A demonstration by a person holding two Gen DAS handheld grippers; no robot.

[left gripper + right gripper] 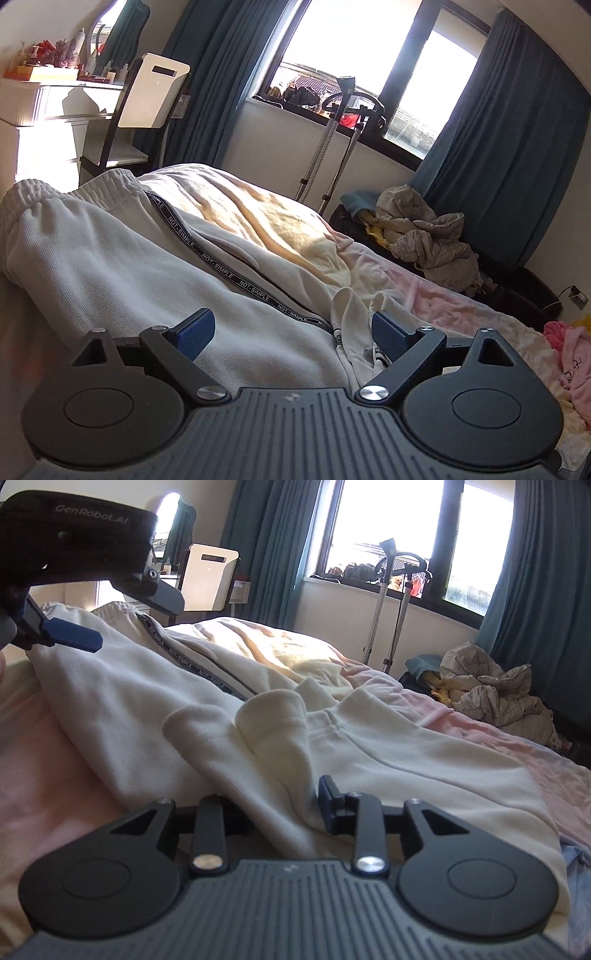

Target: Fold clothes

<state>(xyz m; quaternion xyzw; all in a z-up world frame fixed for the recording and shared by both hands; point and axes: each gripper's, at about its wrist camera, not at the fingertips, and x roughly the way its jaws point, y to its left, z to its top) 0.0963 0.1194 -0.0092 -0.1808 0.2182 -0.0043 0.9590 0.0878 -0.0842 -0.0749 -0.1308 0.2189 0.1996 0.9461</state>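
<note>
The cream ribbed sweatpants (122,258), with a black "NOT-SIMPLE" side stripe (221,266), lie spread across the pink-and-yellow blanketed bed (443,299). The left gripper (293,330) hovers over them, jaws apart and empty. The right gripper (273,805) has jaws apart, a fabric fold lying loose between them.

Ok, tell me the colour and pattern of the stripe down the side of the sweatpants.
The stripe is black with repeating white "NOT-SIMPLE" lettering on the cream sweatpants; clearest in the left wrist view.
</note>
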